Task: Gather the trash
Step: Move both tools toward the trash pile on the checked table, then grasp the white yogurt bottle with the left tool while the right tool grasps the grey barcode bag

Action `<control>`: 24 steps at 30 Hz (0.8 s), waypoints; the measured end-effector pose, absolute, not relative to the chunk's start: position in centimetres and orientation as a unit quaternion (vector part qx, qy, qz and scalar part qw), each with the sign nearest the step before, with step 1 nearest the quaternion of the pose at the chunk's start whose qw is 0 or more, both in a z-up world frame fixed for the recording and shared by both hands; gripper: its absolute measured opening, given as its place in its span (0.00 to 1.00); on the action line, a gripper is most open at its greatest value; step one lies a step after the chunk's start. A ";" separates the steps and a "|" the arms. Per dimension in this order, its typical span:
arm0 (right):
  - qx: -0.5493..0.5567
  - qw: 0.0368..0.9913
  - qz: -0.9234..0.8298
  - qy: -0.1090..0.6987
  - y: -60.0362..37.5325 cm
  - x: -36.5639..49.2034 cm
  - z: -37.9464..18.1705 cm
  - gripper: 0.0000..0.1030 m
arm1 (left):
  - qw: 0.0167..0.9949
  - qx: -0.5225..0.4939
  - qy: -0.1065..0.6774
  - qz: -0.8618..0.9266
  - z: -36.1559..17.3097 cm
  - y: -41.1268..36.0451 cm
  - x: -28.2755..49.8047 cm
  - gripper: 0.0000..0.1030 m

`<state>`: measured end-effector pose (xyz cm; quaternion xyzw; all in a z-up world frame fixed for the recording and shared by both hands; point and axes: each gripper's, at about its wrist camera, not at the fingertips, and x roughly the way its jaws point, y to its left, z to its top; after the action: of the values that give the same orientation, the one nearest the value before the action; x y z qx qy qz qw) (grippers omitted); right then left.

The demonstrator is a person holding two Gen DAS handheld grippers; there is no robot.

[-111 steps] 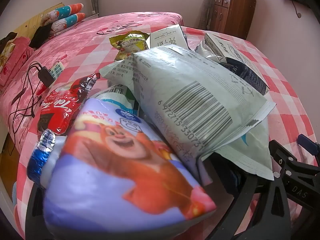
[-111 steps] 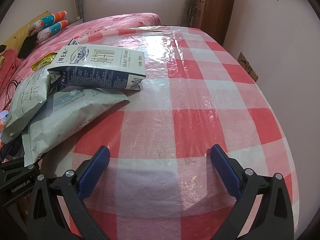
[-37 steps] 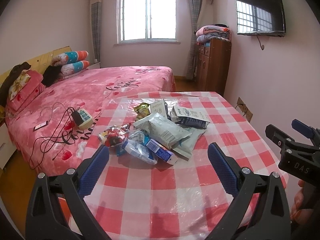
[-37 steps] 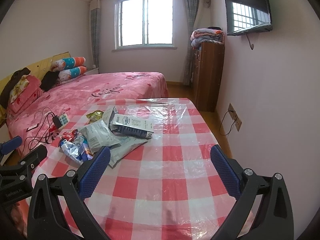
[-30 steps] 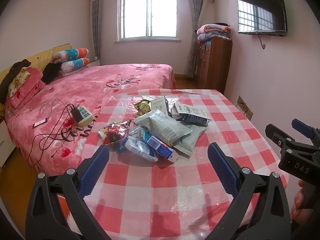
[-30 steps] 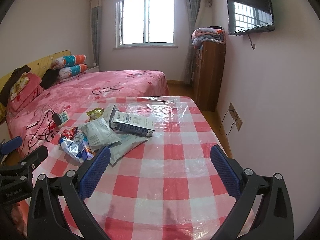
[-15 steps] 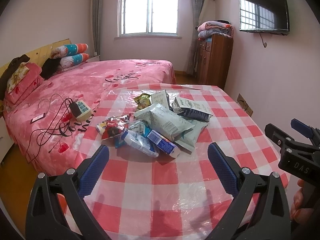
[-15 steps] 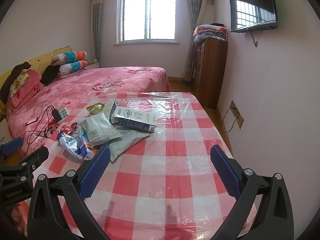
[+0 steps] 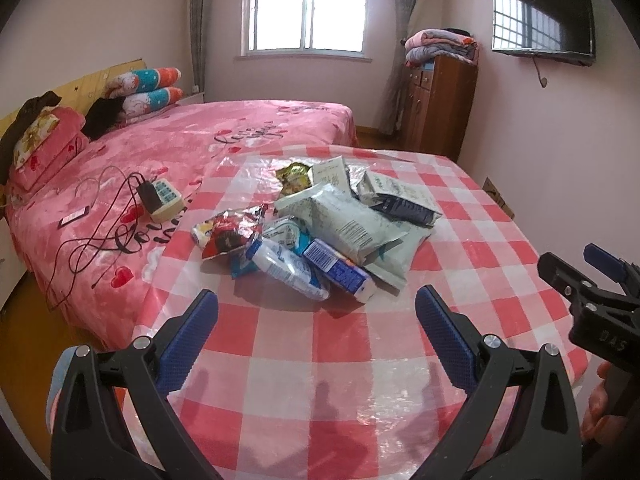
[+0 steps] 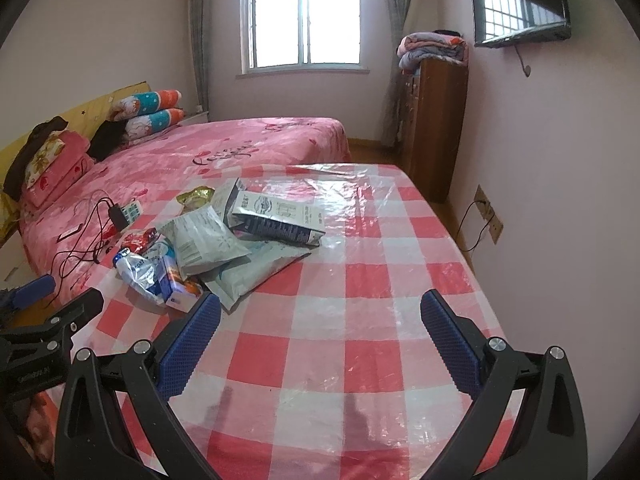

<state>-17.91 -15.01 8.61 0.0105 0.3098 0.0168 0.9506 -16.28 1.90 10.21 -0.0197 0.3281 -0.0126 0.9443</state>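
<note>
Both the left claw (image 9: 316, 316) and right claw (image 10: 320, 320) gape wide, empty. The trash pile (image 9: 320, 232), crinkly foil wrappers, flat plastic pouches and a boxy carton (image 10: 276, 216), lies at twelve o'clock on the glossy checked surface (image 9: 480, 264).

A heap of empty packaging is lying bunched together on the table. A red crinkled snack bag (image 9: 230, 232) is sitting at its left edge, beside a clear blue-printed wrapper (image 9: 290, 268) and a blue-and-white carton (image 9: 338, 270) lying flat. Pale green pouches (image 9: 346, 222) are overlapping in the middle, one resting on another. A flattened dark-and-white milk carton (image 10: 276, 216) is lying across their far side, and what looks like a gold-green wrapper (image 9: 296, 174) is sitting behind.
</note>
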 end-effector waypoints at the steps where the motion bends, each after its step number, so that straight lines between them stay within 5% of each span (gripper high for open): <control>1: 0.014 0.949 0.020 0.314 -15.1 -17.7 8.3 0.96 | 0.943 -0.022 0.331 -0.011 10.0 2.1 -16.1 0.96; 20: 0.115 0.903 0.173 0.375 -15.9 -11.6 4.7 0.95 | 0.898 -0.170 0.404 -0.029 5.0 8.1 -11.1 0.96; 24: 0.105 0.897 0.209 0.376 -14.2 -9.8 5.1 0.83 | 0.900 -0.168 0.402 -0.027 4.7 7.9 -10.2 0.96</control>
<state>-9.84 -14.20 5.11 0.1047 0.3759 0.2087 0.8968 -10.21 7.87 4.73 -0.1678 0.4017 -0.0271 0.8999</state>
